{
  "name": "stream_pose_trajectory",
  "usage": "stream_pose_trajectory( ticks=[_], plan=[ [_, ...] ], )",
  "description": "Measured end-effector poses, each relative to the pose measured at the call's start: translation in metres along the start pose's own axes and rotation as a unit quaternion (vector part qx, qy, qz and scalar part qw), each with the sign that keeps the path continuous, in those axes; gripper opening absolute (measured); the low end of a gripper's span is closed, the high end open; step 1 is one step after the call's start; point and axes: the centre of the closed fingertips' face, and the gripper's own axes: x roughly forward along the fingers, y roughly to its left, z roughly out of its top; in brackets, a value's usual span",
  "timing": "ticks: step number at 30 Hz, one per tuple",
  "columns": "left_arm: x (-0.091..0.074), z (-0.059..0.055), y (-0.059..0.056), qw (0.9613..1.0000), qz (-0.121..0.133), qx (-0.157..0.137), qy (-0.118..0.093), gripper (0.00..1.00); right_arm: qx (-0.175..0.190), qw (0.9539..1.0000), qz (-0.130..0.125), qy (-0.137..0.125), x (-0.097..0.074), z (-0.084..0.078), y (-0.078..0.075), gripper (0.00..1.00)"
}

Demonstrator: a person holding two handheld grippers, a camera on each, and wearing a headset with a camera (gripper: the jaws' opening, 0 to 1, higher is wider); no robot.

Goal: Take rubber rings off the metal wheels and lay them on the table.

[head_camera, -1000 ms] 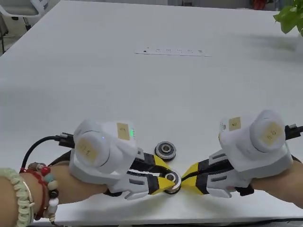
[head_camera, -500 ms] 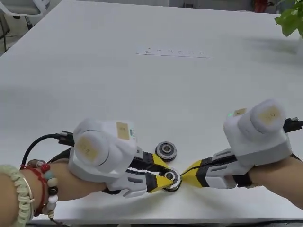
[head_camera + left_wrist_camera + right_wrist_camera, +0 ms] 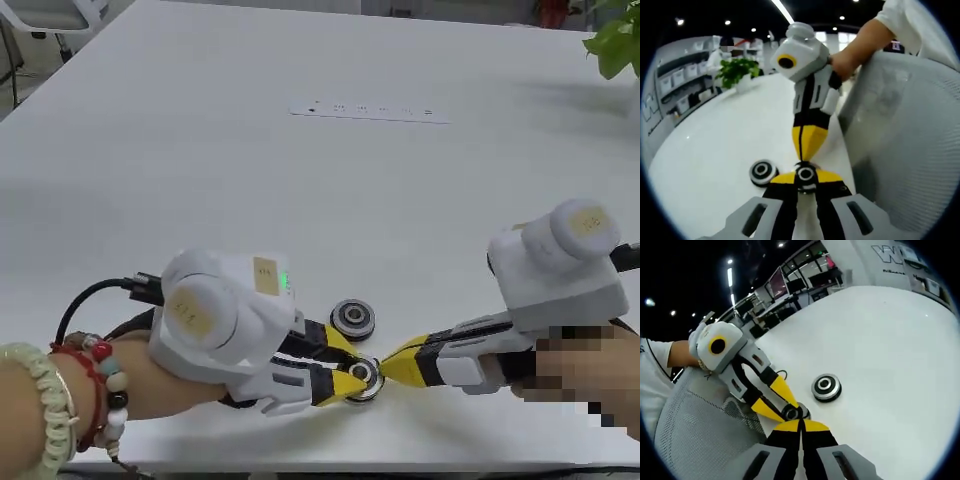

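At the near edge of a white table [image 3: 300, 200], a person's two hand-held grippers meet tip to tip at a small metal wheel [image 3: 364, 376]. The left gripper [image 3: 350, 372] comes in from the left. Its yellow-tipped jaws are clenched on either side of the wheel, which sits on or just above the tabletop; which one cannot be told. The right gripper [image 3: 392, 366] comes in from the right, with its jaws pressed together to a point that touches the wheel's rim. Whether they pinch a rubber ring there cannot be made out. A second wheel [image 3: 352, 318], with a dark ring around its outside, lies flat on the table just beyond the gripped one, apart from both grippers. Beaded bracelets [image 3: 95, 390] circle the left wrist. Farther back lies a white power strip [image 3: 368, 110], and green leaves [image 3: 612, 40] show at the far right corner.
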Motion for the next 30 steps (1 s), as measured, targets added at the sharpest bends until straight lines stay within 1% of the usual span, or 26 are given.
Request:
stream_pose_trajectory(
  ticks=[4,6,12,20,25,28,30],
  plan=[
    [0.0,-0.0001,0.0001,1.0,0.0,0.002,0.0,0.13,-0.017,0.9998,-0.005,0.005,0.0007,0.0014,0.0036,0.0],
    [0.0001,-0.0001,0.0001,1.0,0.0,0.002,0.0,0.13,-0.017,0.9998,-0.005,0.005,0.0006,0.0015,0.001,0.0],
    [0.0,-0.0002,-0.0003,1.0,0.0,0.004,0.001,0.13,-0.022,0.9998,-0.001,0.004,0.0009,0.0029,0.0061,0.0],
    [-0.0002,-0.0002,-0.0006,1.0,0.001,0.004,0.001,0.13,-0.035,0.9994,0.002,0.002,0.0017,0.0033,0.0083,0.0],
    [-0.0004,-0.0001,-0.0009,1.0,0.002,0.005,0.002,0.13,-0.032,0.9995,0.005,-0.001,0.0005,0.0037,0.0089,0.0],
    [-0.0006,-0.0001,-0.001,1.0,0.002,0.006,0.003,0.13,-0.008,0.9999,0.013,-0.007,-0.0006,0.0045,0.0085,0.0],
    [-0.0006,0.0,-0.001,1.0,0.002,0.006,0.003,0.13,-0.005,0.9998,0.015,-0.009,-0.0016,0.0054,0.0065,0.0]
  ],
)
